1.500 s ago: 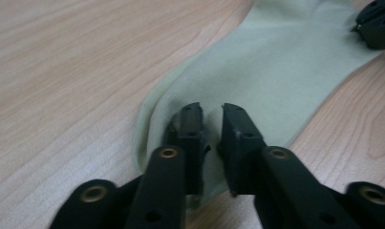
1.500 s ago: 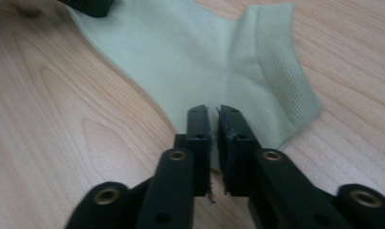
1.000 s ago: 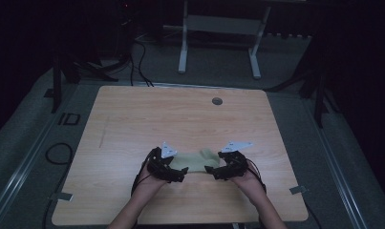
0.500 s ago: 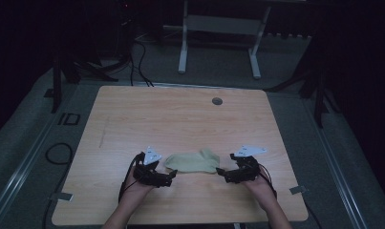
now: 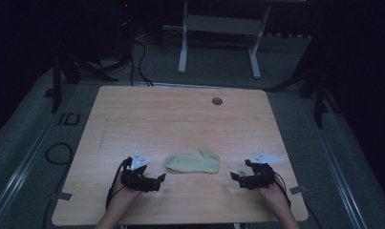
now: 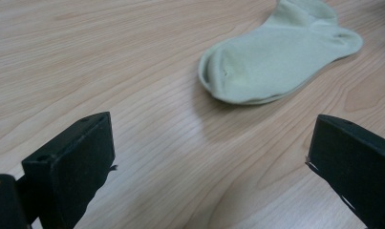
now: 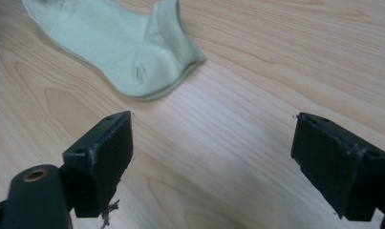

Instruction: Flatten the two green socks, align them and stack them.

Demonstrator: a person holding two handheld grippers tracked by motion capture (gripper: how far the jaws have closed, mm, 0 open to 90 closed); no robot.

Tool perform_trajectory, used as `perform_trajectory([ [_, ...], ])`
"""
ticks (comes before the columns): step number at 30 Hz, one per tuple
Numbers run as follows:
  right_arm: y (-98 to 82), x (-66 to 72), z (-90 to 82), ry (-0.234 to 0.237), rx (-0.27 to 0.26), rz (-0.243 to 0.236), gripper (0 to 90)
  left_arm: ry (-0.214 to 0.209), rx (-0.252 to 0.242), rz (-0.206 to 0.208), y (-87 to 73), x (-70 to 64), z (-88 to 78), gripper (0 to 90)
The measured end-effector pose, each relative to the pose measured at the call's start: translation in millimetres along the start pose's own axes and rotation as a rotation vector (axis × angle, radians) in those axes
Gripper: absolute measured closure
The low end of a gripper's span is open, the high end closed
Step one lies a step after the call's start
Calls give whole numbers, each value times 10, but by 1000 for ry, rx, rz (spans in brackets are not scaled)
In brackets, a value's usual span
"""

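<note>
Sock: a pale green sock (image 5: 192, 162) lies flat on the table, in the near half, between the two grippers and touching neither. In the high view its toe end points to the left and its cuff end turns up at the right.
Sock, close up: in the left gripper view the rounded toe (image 6: 228, 76) is the nearest part, ahead of the jaws and to the right of their middle. In the right gripper view the heel and cuff (image 7: 156, 62) lie ahead of the left jaw, with bare wood between.
Layers: a second edge shows under the sock's rim in both gripper views, so it looks doubled or paired; I cannot tell which.
Left gripper: the left gripper (image 5: 154, 181) is held low over the table, near the sock's toe end but apart from it. Its jaws stand wide apart with nothing but wood between them; they have just been opening to their full spread.
Right gripper: the right gripper (image 5: 238, 177) is held low, near the cuff end, also apart. Its jaws are spread wide and hold nothing.
Hands: a hand holds each gripper from the near edge.
Table: a light wooden table (image 5: 180, 119) with a small round grommet (image 5: 217, 101) near the far edge.
</note>
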State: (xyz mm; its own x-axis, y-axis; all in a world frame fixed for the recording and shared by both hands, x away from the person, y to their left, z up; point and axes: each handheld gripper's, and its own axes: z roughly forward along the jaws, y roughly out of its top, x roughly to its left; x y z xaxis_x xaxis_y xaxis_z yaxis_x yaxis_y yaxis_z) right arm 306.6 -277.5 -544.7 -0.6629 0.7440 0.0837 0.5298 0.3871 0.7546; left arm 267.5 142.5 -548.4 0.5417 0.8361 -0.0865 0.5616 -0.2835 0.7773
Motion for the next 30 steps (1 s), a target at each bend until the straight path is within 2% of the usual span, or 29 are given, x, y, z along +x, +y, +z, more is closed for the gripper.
perform_trajectory([
  [3,-61,-36,-69,-11,5,6,144,11,4,0,-37,30,-43,21],
  [8,-146,-82,-152,-27,17,8,145,20,14,-26,-113,118,-125,21],
  [11,-229,-155,-268,-37,0,43,147,38,3,-29,-166,164,-194,21],
  [13,-273,-195,-325,-34,-5,63,148,72,-2,-28,-213,199,-241,21],
  [15,-319,-234,-379,-45,-10,84,148,86,-4,-40,-260,247,-290,21],
  [19,-388,-295,-457,-75,-19,112,148,103,-3,-56,-325,320,-367,21],
  [20,-433,-353,-519,-93,-31,132,148,100,-3,-77,-373,370,-428,21],
  [25,-466,-406,-583,-125,-33,139,148,116,-19,-104,-443,423,-528,21],
  [30,-527,-460,-662,-168,-52,167,148,138,-45,-133,-524,522,-644,21],
])
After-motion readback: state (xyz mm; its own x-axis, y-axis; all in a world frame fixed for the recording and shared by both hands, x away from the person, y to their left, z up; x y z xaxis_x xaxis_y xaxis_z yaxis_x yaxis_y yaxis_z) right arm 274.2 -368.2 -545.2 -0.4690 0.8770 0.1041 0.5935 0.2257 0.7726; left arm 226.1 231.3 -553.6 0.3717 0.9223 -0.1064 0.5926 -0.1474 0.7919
